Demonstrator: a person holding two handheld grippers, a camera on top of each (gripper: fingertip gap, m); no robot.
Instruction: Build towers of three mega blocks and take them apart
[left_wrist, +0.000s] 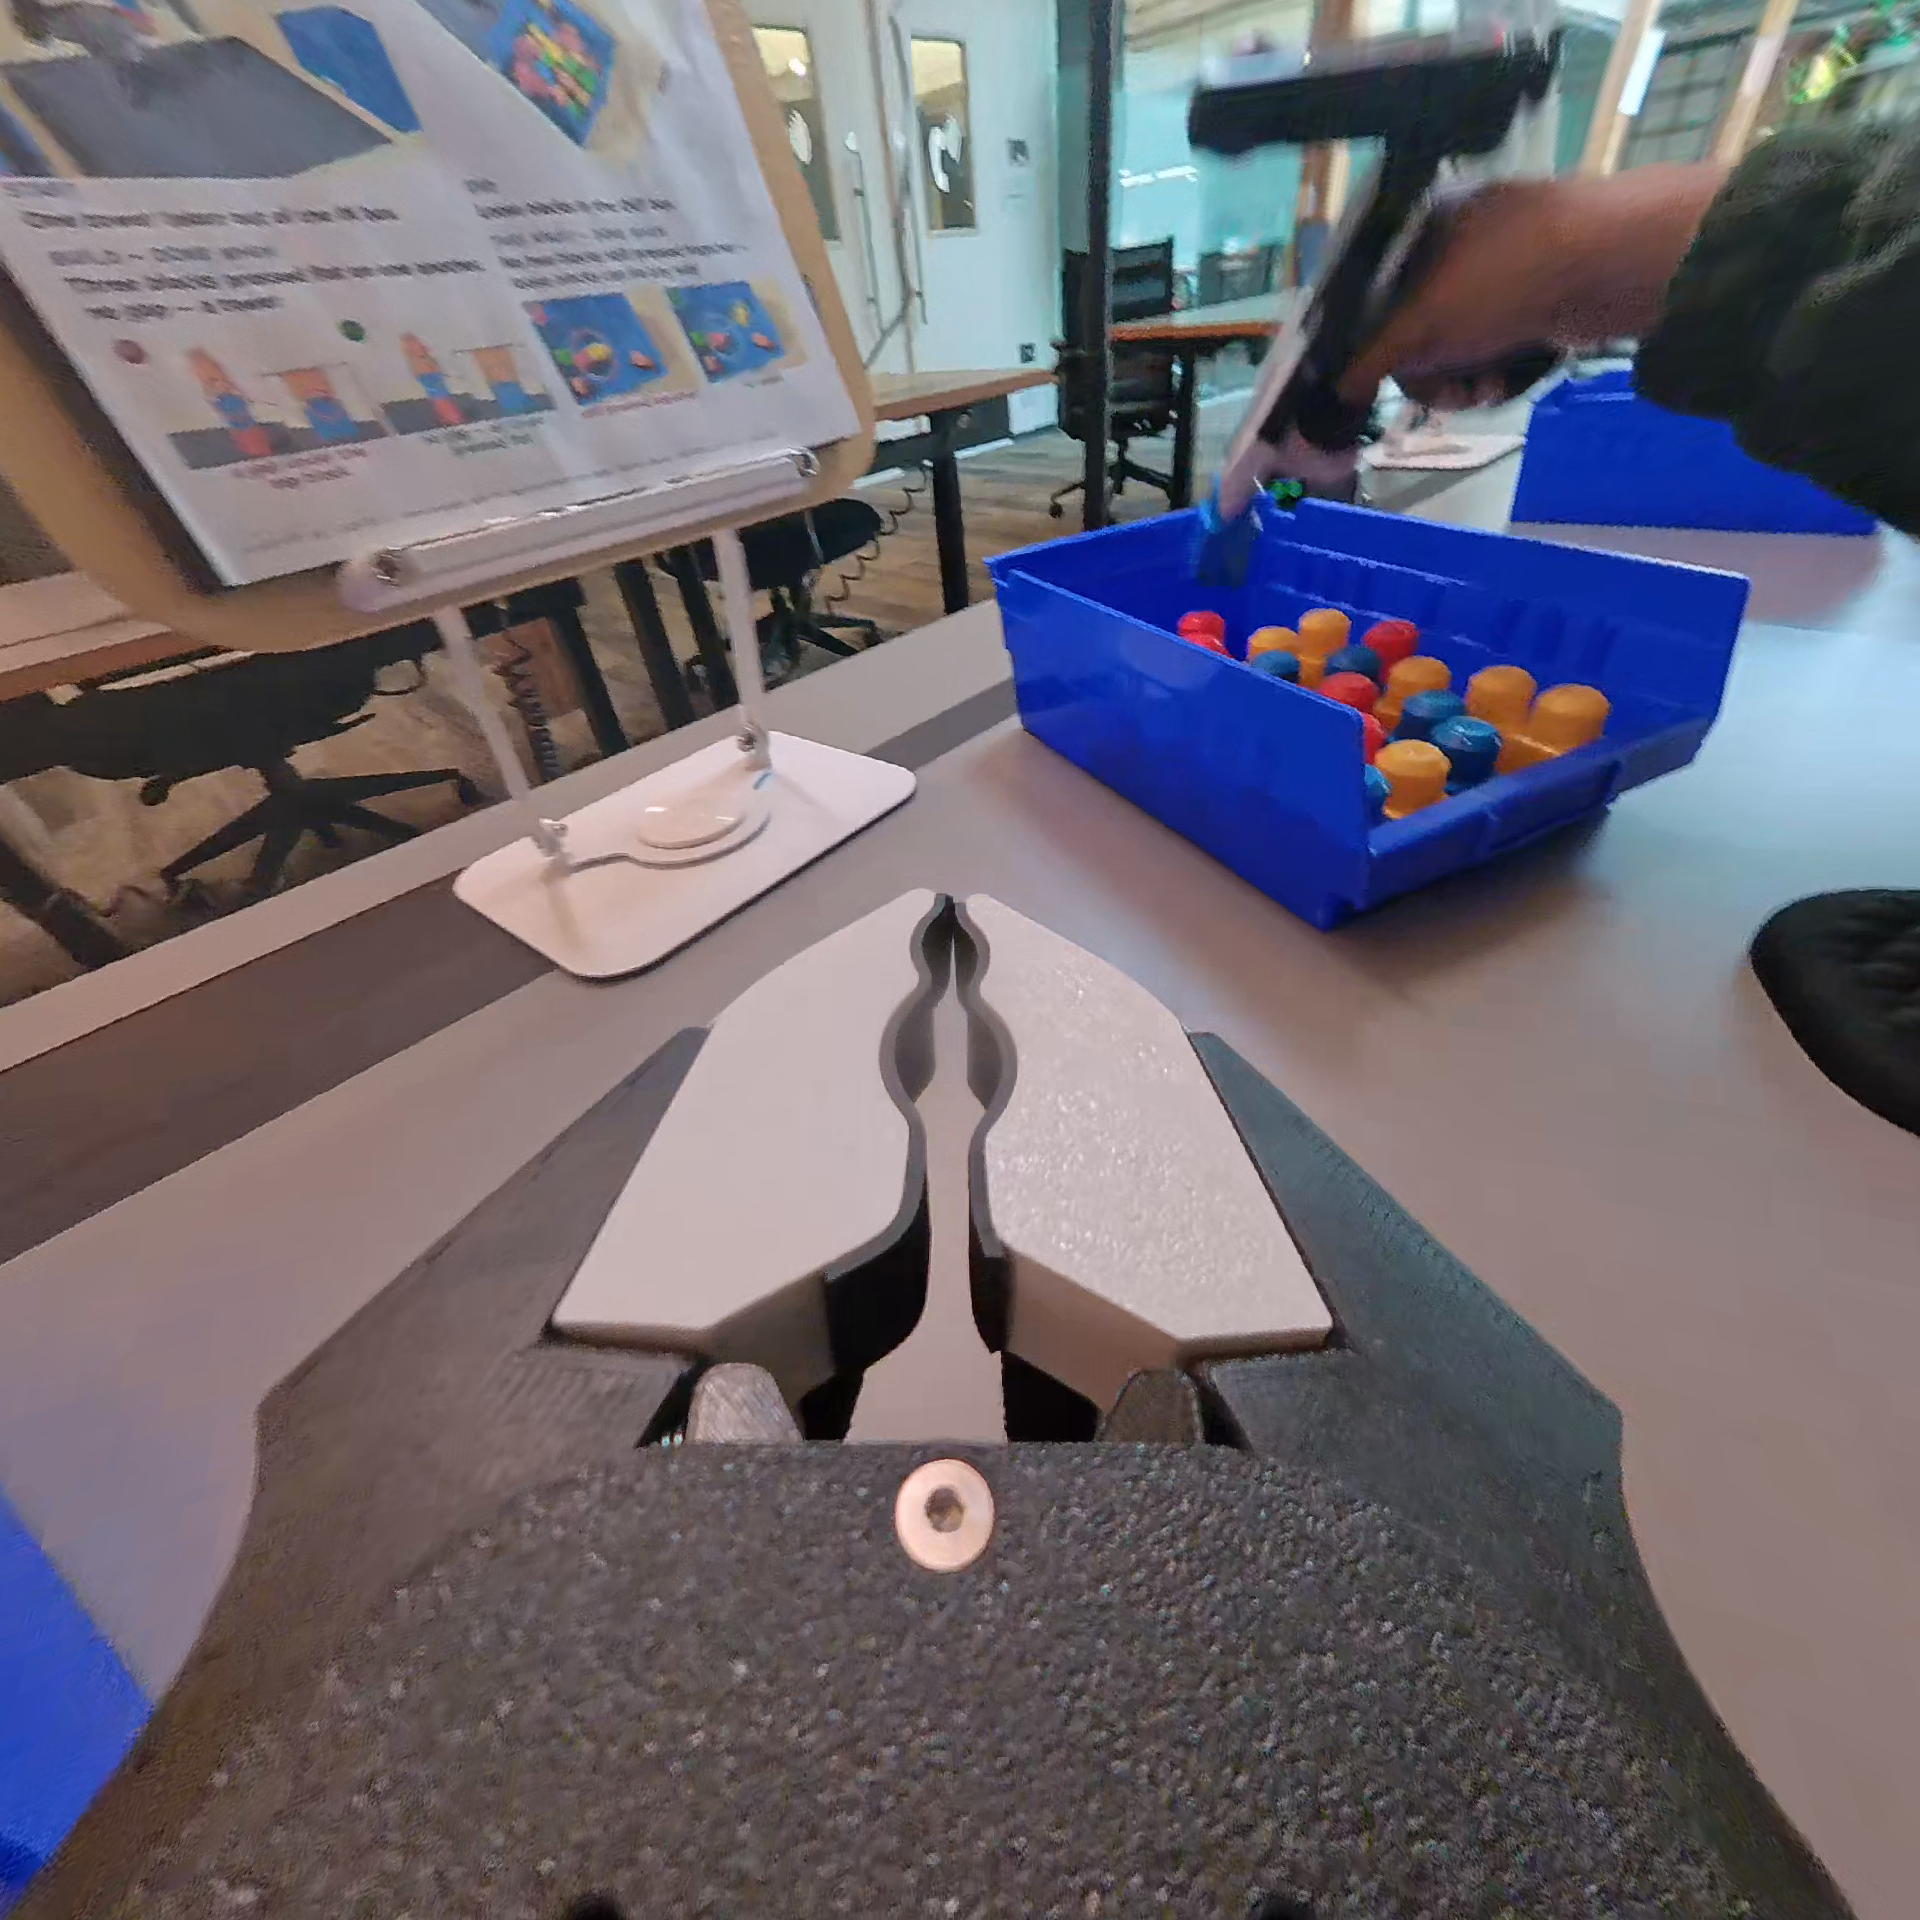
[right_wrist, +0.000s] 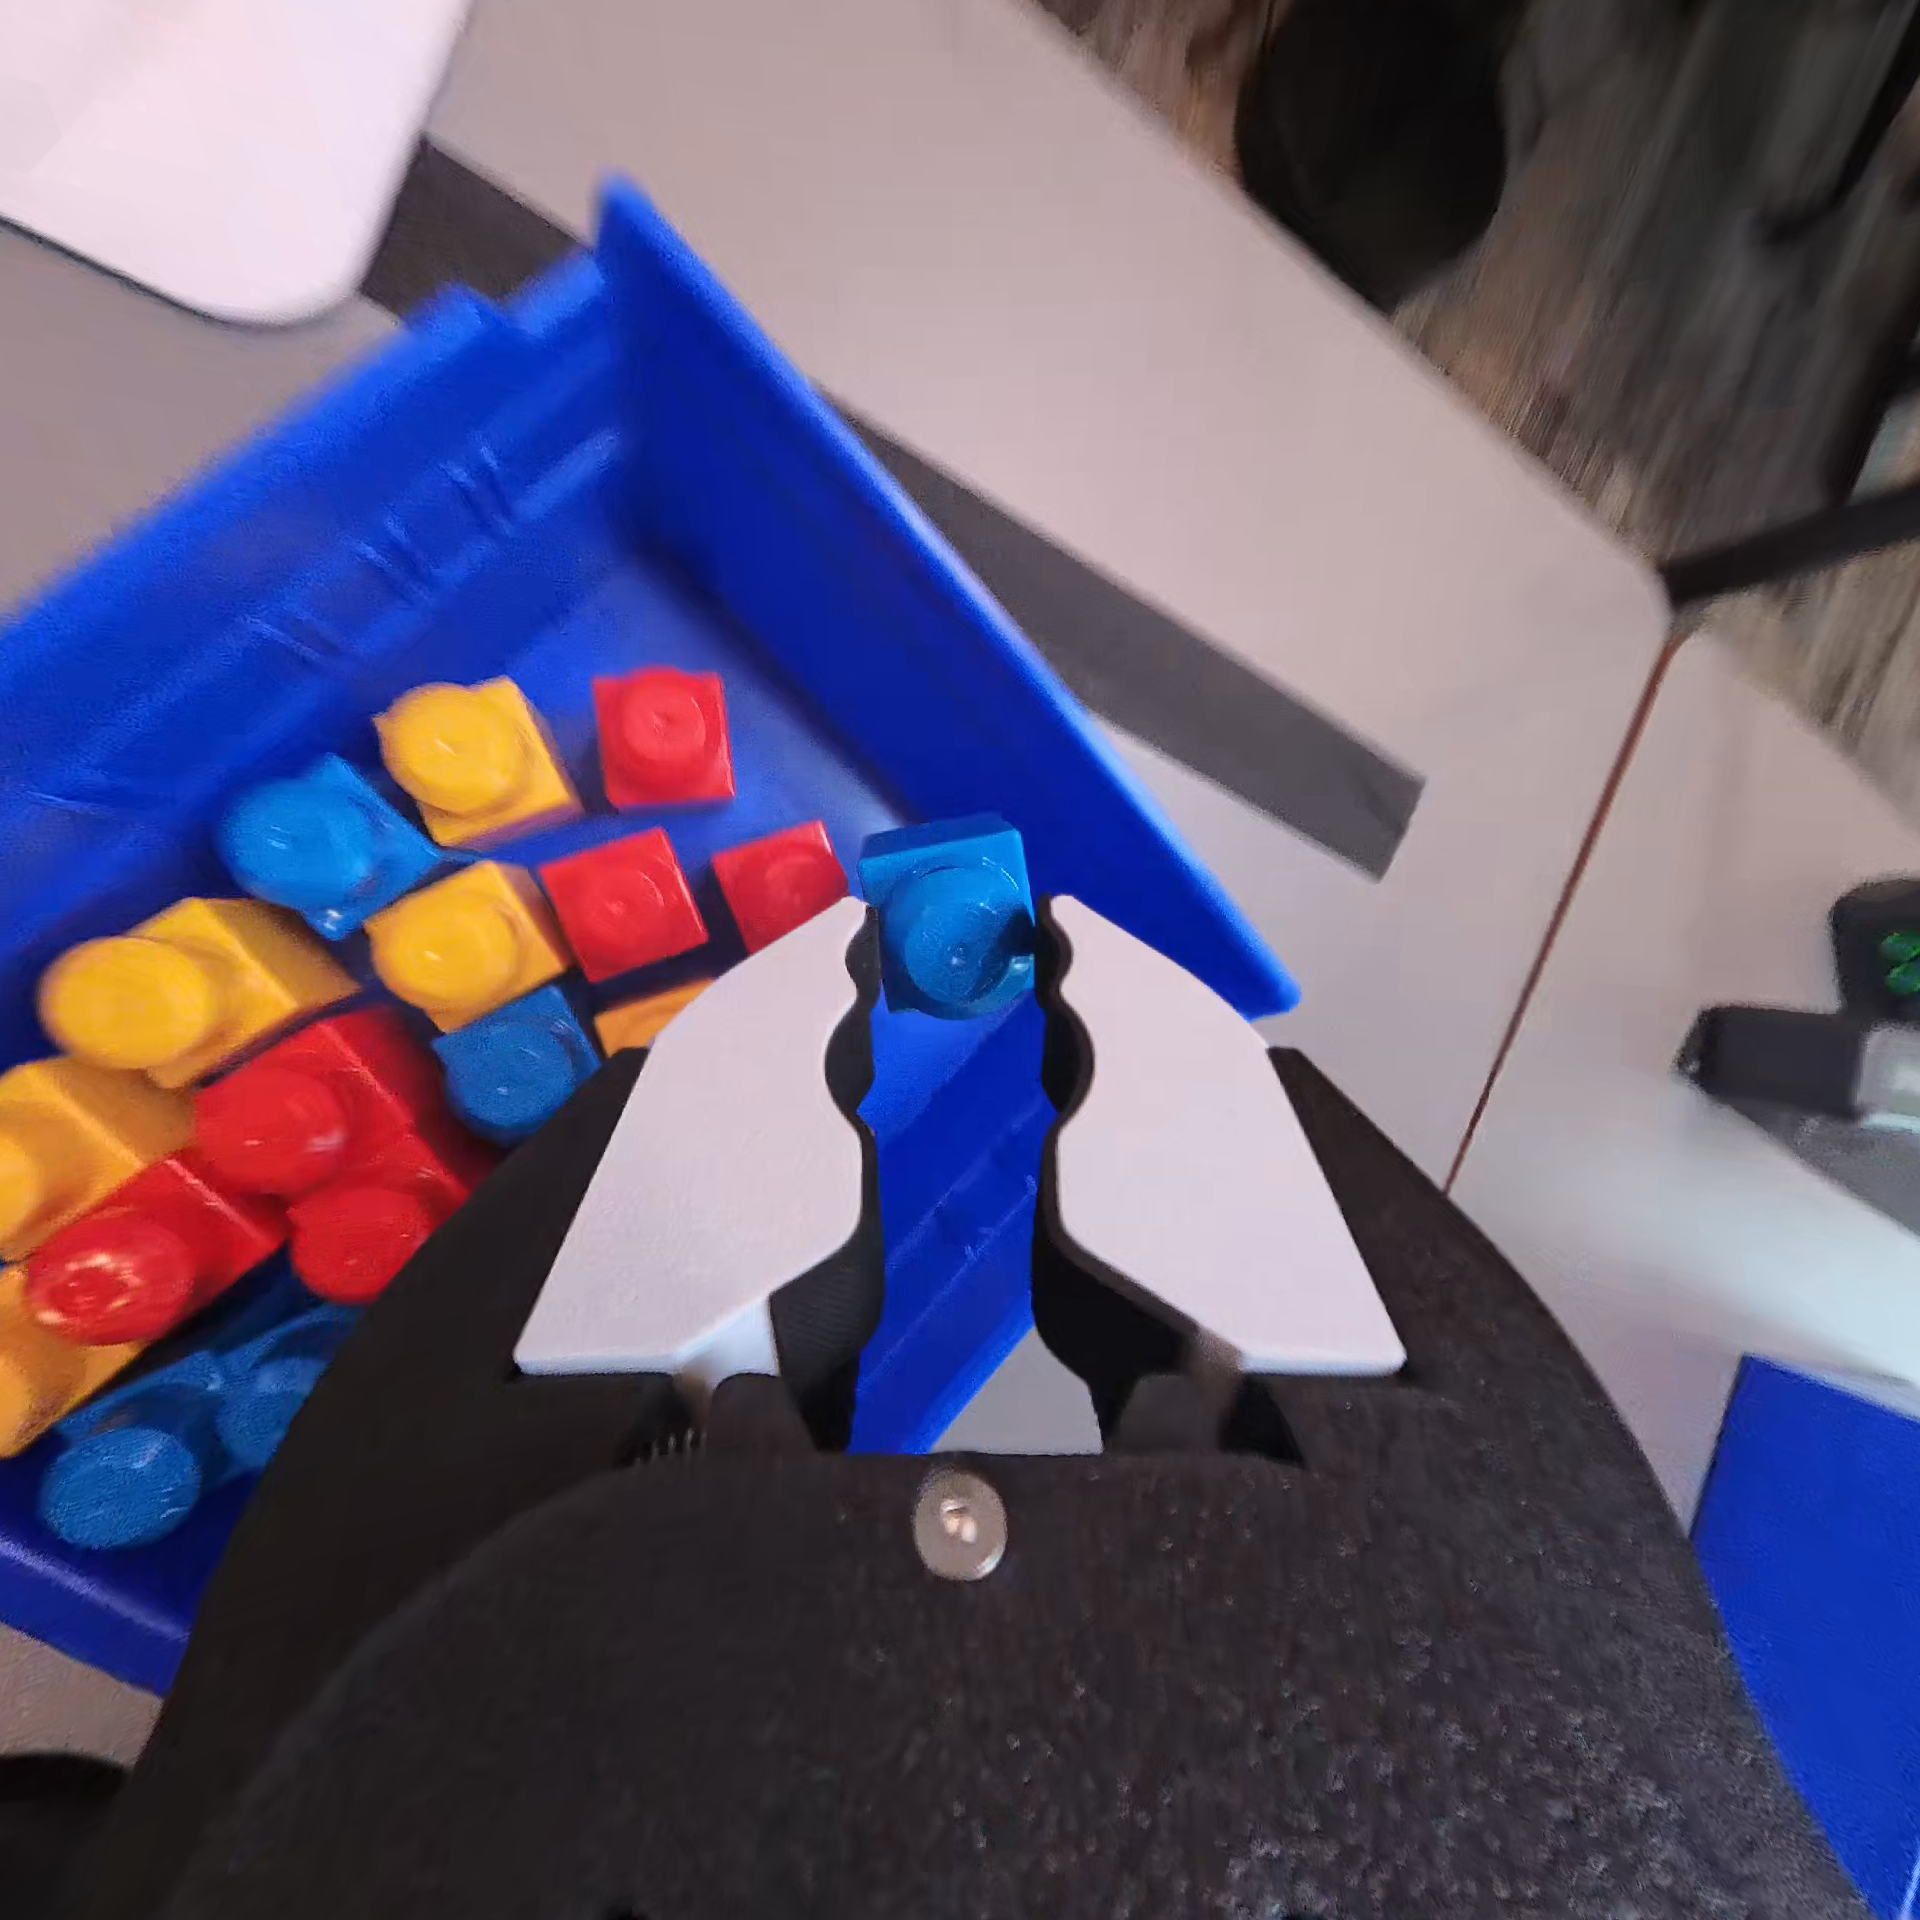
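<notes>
Bin (right_wrist: 727, 499): solid blue, holding red, yellow and blue mega blocks (right_wrist: 468, 935). Tabletop (left_wrist: 1455, 1143): plain grey. Gripper fingers (left_wrist: 790, 1122): white, black-edged.

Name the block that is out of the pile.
The blue block pinched in the right tongs, above the bin; every other block lies inside it.

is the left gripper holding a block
No, the left gripper is shut on nothing above the bare table.
</notes>
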